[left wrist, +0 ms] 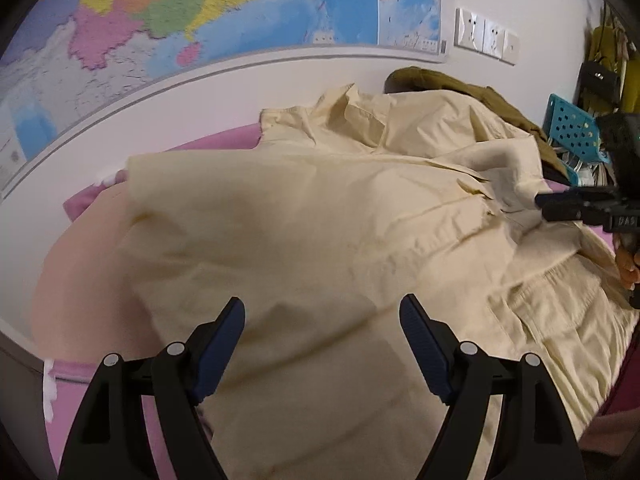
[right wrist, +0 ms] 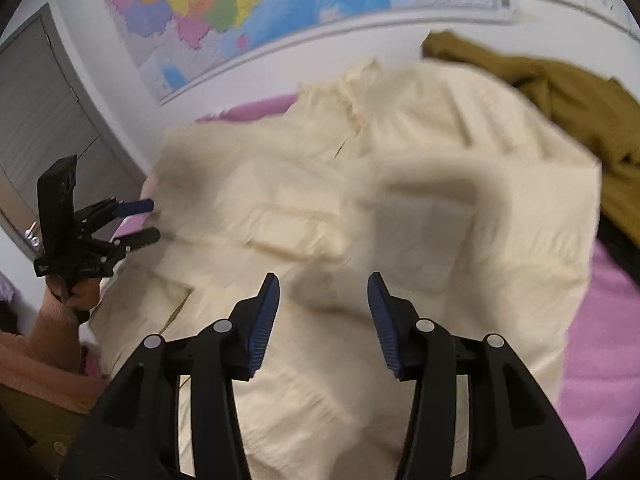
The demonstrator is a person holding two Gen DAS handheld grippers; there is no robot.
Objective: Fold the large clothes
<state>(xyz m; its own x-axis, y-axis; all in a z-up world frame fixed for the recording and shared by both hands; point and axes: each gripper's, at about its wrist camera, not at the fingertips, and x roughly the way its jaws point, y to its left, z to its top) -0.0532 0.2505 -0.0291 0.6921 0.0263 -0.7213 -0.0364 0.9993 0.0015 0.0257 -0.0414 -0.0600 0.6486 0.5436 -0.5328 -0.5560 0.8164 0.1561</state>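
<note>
On the pink bed (left wrist: pixel 224 146), the cream jacket (left wrist: pixel 320 220) lies spread, partly folded — a fold looks just laid. The next move calls for a fresh hold on an edge. The 2 grippers are released: left gripper (left wrist: pixel 322 316) wide, right gripper (right wrist: pixel 323 292) half-open — neither holding cloth.

The big cream jacket (left wrist: pixel 320 216) is matt woven cloth, creased. The olive garment (right wrist: pixel 580 96) is soft matt cloth. The pink sheet (right wrist: pixel 600 340) looks smooth. The wall map (left wrist: pixel 240 4) is shiny paper.
</note>
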